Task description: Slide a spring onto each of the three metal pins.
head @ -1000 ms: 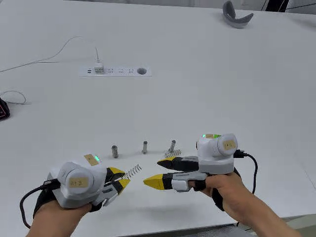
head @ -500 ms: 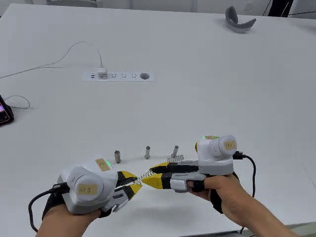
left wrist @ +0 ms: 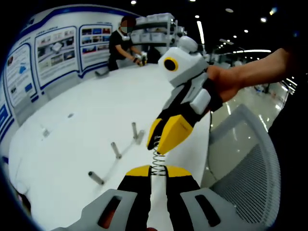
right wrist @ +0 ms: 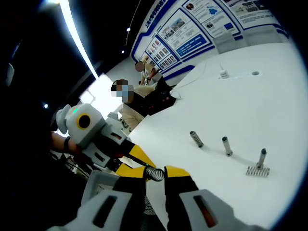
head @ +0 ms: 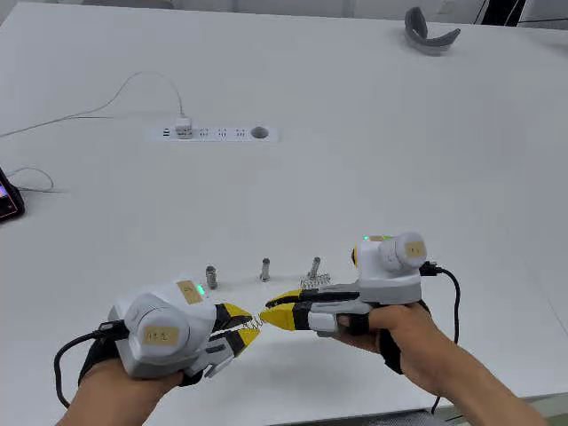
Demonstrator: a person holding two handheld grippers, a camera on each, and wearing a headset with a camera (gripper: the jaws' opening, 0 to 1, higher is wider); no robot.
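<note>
Low over the near edge of the bench (head: 399,160), we see both tongs tip to tip.

Left gripper (head: 241,324): jaws pinched narrow on one end of a spring (head: 257,318). In the left gripper view the coil (left wrist: 156,161) rises from between the yellow tips, clear of the bench.

Right gripper (head: 273,312): comes in from the other side, jaws narrow around the spring's free end. In the right gripper view the coil end (right wrist: 153,174) sits in the gap between the tips, against one of them. We cannot tell whether they actually clamp it.

Pins: three upright in a row just beyond the grippers, namely left pin (head: 211,276), middle pin (head: 265,269) and right pin (head: 314,267). The left pin (right wrist: 196,138) looks ridged along its length, as if it carries a coil. The middle pin (right wrist: 226,145) and the right pin (right wrist: 261,157) look bare.

Second spring (head: 315,281) lies flat at the foot of the right pin, just beside it.

Further back we see a power strip (head: 213,133) with a white plug and a cable trailing to the left. A grey curved object (head: 430,27) sits near the far right edge.
</note>
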